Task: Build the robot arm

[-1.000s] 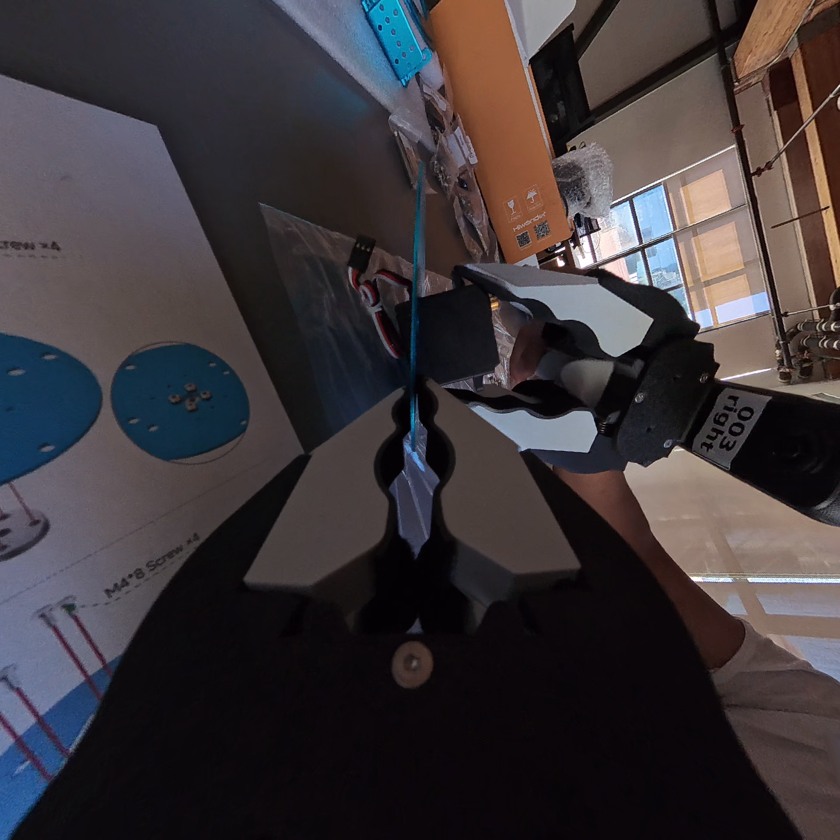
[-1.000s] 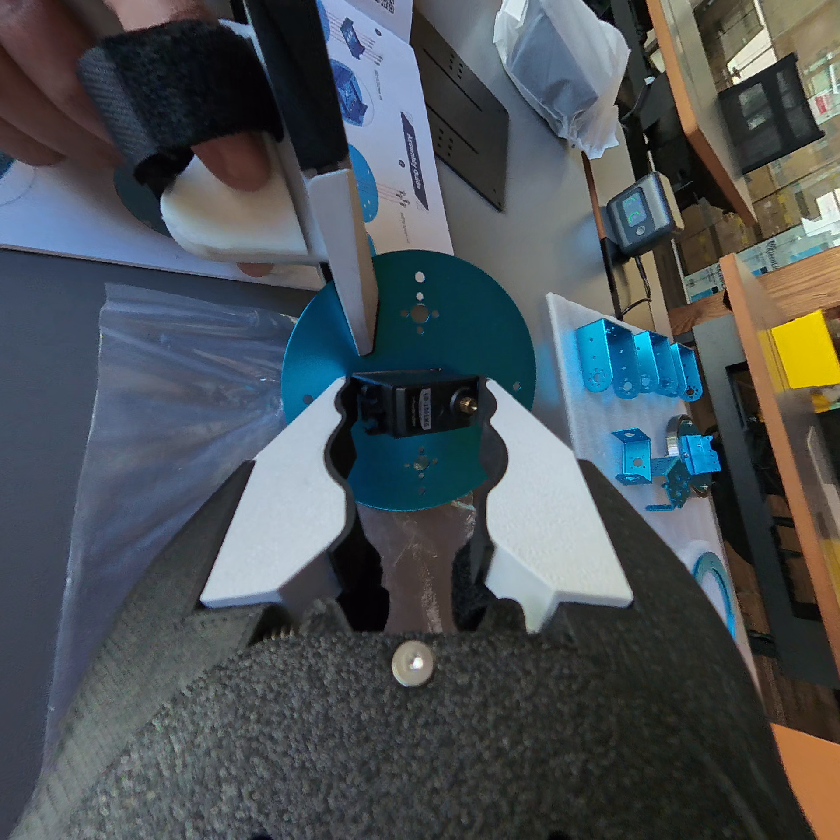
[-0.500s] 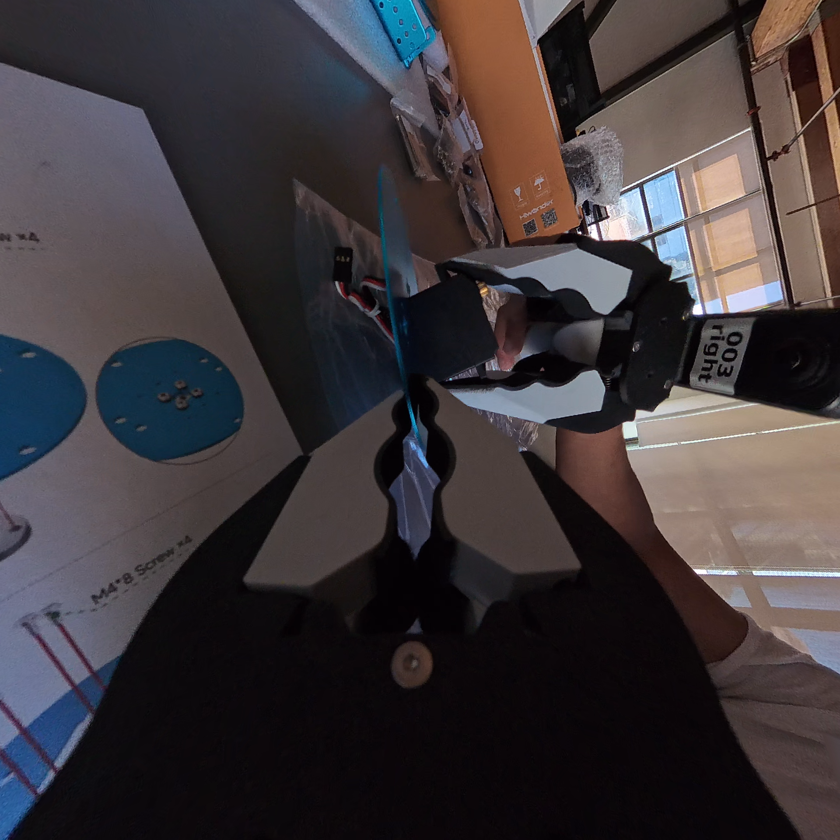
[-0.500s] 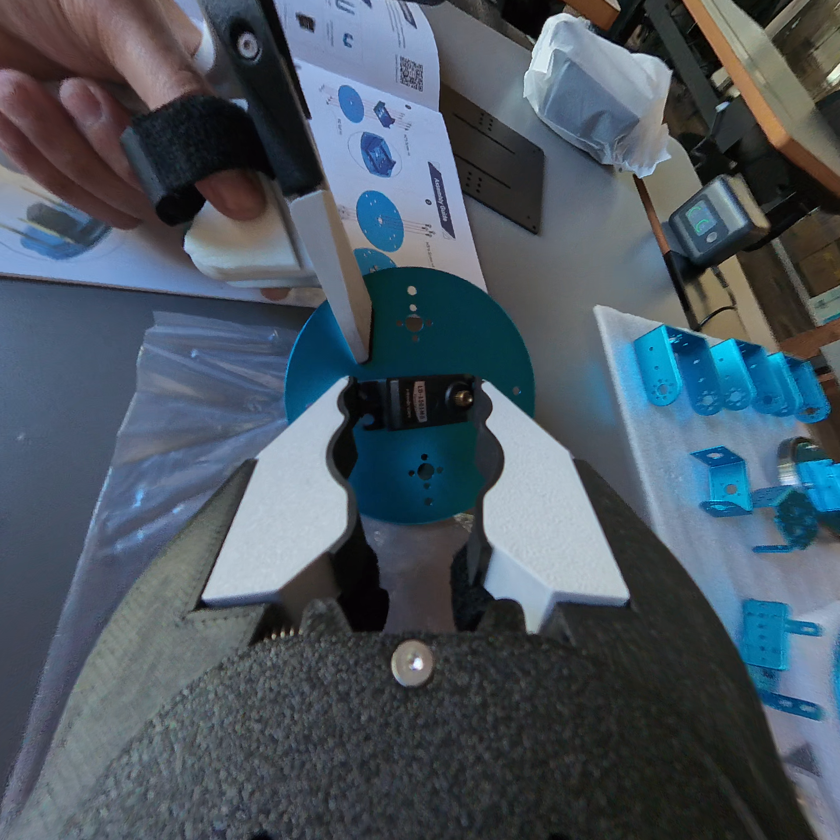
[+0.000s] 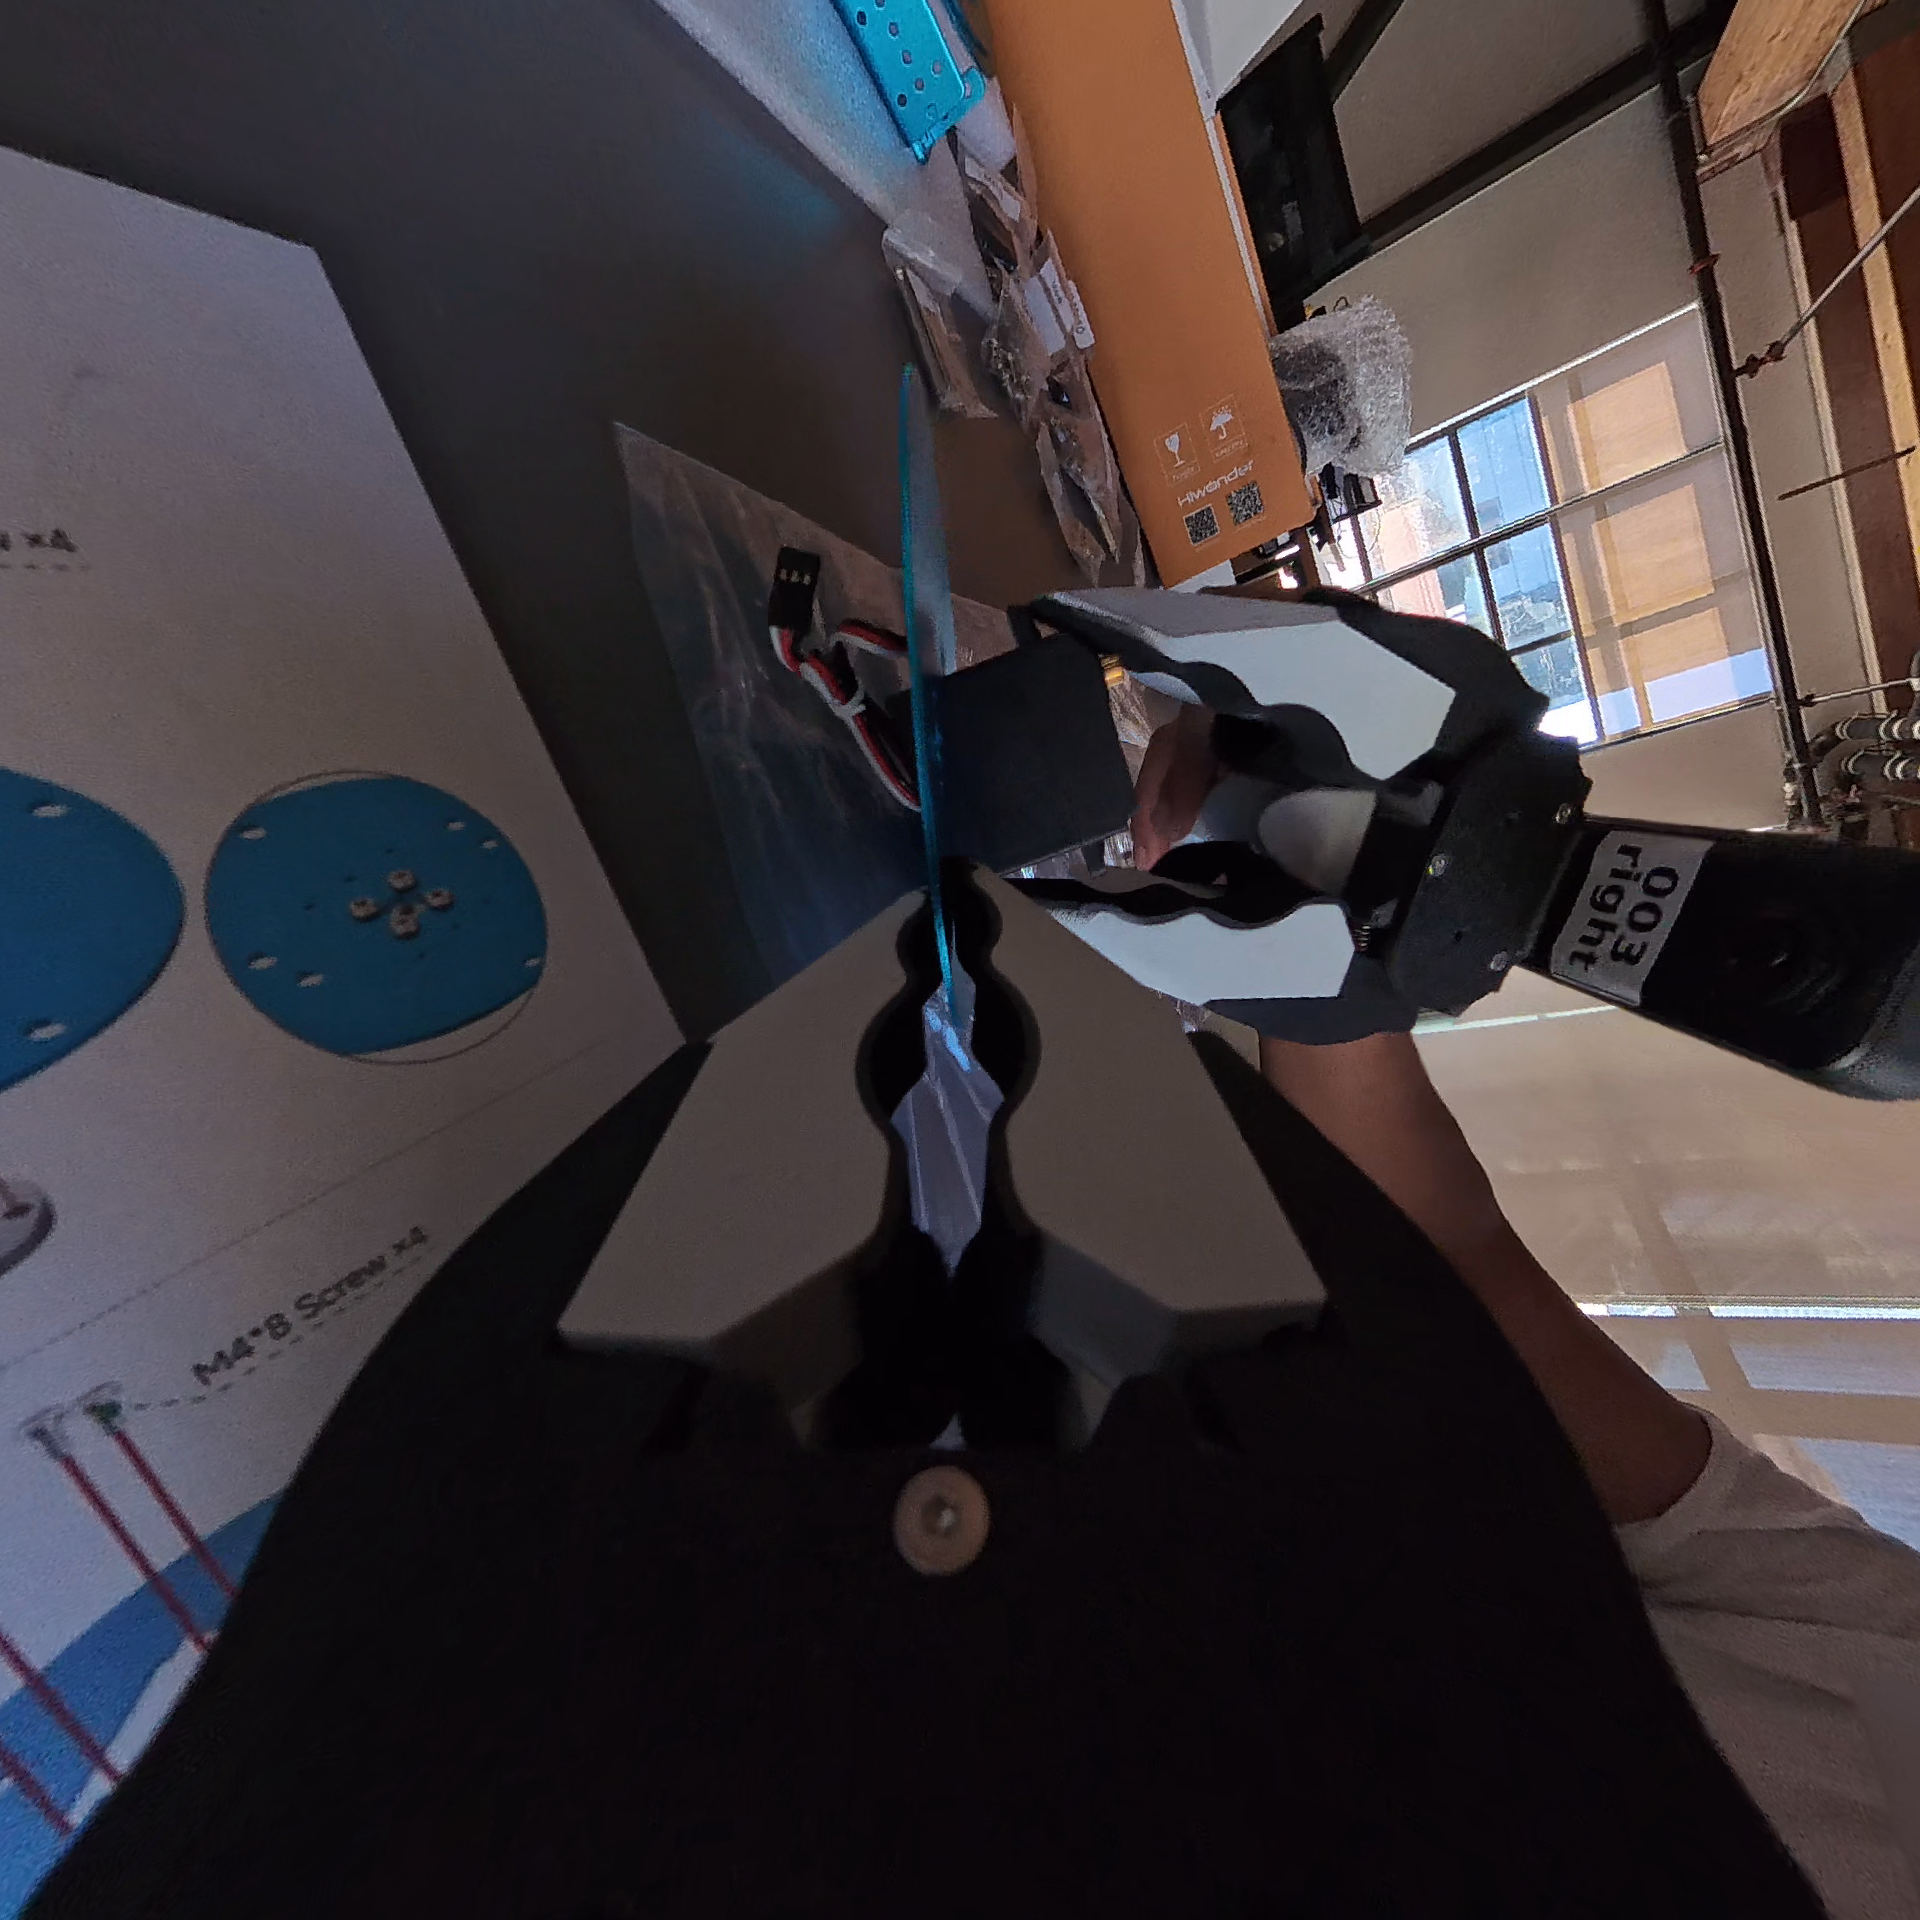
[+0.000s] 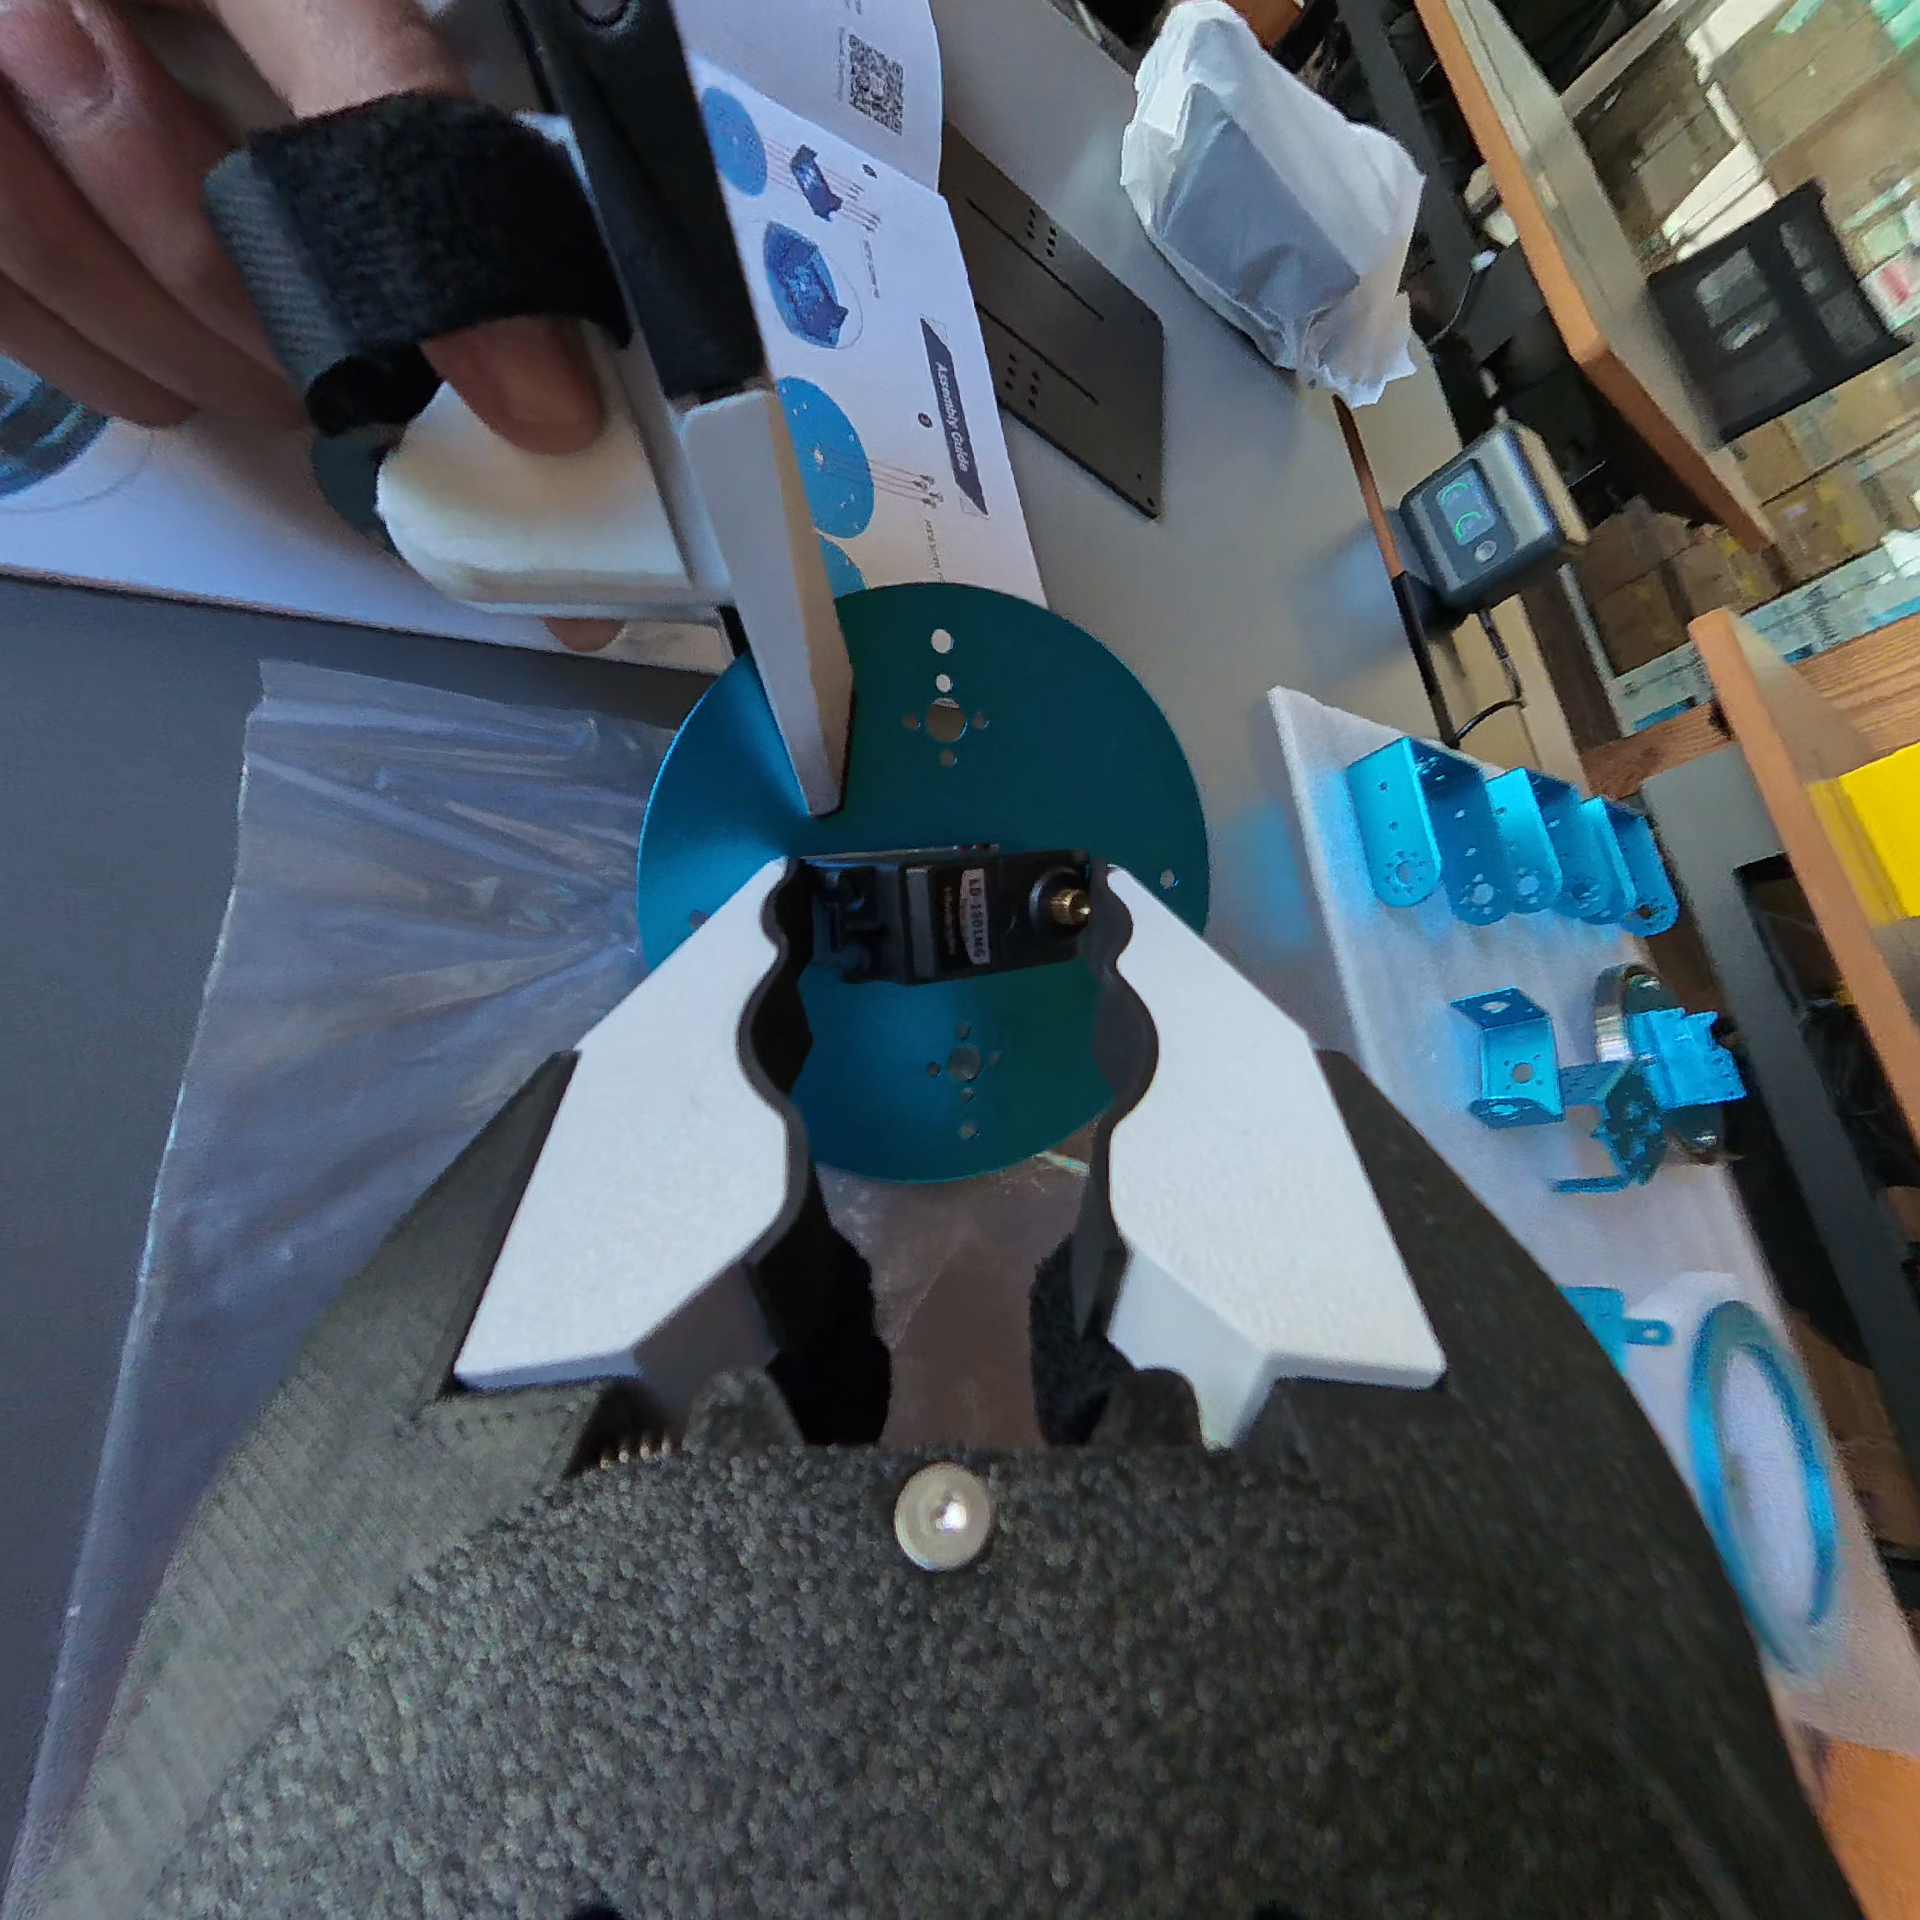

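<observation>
My left gripper (image 5: 945, 920) is shut on the rim of a round blue metal disc (image 5: 920, 644), held upright and seen edge-on. In the right wrist view the disc (image 6: 997, 748) faces me, with a left finger (image 6: 790, 644) clamped on its upper edge. My right gripper (image 6: 943, 904) is shut on a black servo (image 6: 935, 925) and holds it against the disc's middle. In the left wrist view the servo body (image 5: 1023, 758) sits on the disc's right side. Its red, white and black wires (image 5: 831, 665) show on the disc's left side.
A printed instruction sheet (image 5: 260, 727) and a clear plastic bag (image 6: 416, 935) lie on the dark table below. A white foam tray (image 6: 1351, 935) with blue brackets (image 6: 1507, 862) is on the right. A black perforated plate (image 6: 1060, 374), a white wrapped bundle (image 6: 1268, 177) and an orange box (image 5: 1143, 260) lie beyond. The tips of both grippers are at nearly the same place.
Both grippers keep their holds. The disc and servo tilted together half a second ago and have swung back. The servo stays at the disc's middle.
</observation>
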Demonstrator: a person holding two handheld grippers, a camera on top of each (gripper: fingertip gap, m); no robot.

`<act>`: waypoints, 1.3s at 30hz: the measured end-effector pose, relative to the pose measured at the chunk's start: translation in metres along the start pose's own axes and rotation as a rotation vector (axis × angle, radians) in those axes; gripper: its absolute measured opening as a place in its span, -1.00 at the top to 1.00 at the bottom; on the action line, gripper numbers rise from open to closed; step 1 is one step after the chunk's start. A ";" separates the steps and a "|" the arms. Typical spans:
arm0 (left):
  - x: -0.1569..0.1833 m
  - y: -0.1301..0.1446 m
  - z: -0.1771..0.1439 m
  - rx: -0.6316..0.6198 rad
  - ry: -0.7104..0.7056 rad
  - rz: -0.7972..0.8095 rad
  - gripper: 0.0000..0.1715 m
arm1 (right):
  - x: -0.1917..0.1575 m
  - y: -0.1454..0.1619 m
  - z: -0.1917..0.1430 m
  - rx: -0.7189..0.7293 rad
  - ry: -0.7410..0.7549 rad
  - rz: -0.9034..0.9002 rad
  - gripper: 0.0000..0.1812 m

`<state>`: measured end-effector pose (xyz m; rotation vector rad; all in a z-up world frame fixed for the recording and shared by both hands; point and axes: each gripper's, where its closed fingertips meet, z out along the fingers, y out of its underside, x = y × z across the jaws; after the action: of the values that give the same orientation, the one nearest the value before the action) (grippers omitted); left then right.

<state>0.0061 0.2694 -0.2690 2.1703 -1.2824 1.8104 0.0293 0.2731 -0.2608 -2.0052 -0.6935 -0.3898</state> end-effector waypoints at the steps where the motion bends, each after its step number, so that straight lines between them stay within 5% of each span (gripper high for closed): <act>1: 0.000 -0.001 0.000 0.006 -0.002 -0.001 1.00 | 0.001 0.000 0.000 0.004 -0.016 0.029 0.42; 8: -0.002 -0.006 -0.006 0.041 -0.007 -0.006 1.00 | 0.007 -0.012 -0.018 0.098 -0.131 0.312 0.28; 11: 0.011 -0.013 -0.013 0.106 0.095 -0.048 1.00 | 0.014 -0.007 -0.032 0.129 -0.216 0.534 0.29; 17: 0.034 -0.018 -0.026 0.193 0.254 -0.039 1.00 | 0.024 -0.031 -0.053 0.359 -0.705 1.220 0.33; 19: 0.033 -0.020 -0.028 0.219 0.243 -0.035 1.00 | 0.021 -0.036 -0.057 0.340 -0.839 1.295 0.29; 28: 0.030 -0.035 -0.033 0.389 0.133 0.024 1.00 | 0.045 -0.009 -0.047 0.318 -0.664 1.538 -0.07; 32: 0.047 -0.027 -0.019 0.364 0.214 0.054 1.00 | 0.022 -0.031 -0.047 0.308 -0.840 1.530 -0.07; 35: 0.061 -0.024 -0.011 0.365 0.293 0.024 1.00 | 0.011 -0.039 -0.045 0.297 -0.910 1.521 0.15; 37: 0.059 -0.022 -0.007 0.357 0.288 0.005 1.00 | 0.015 -0.042 -0.052 0.334 -0.966 1.547 0.47; 39: 0.059 -0.021 -0.006 0.346 0.282 0.019 1.00 | 0.013 -0.041 -0.055 0.341 -0.992 1.537 0.48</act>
<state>0.0127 0.2531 -0.2083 1.9443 -0.9951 2.3927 0.0142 0.2458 -0.1983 -1.7201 0.3760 1.5515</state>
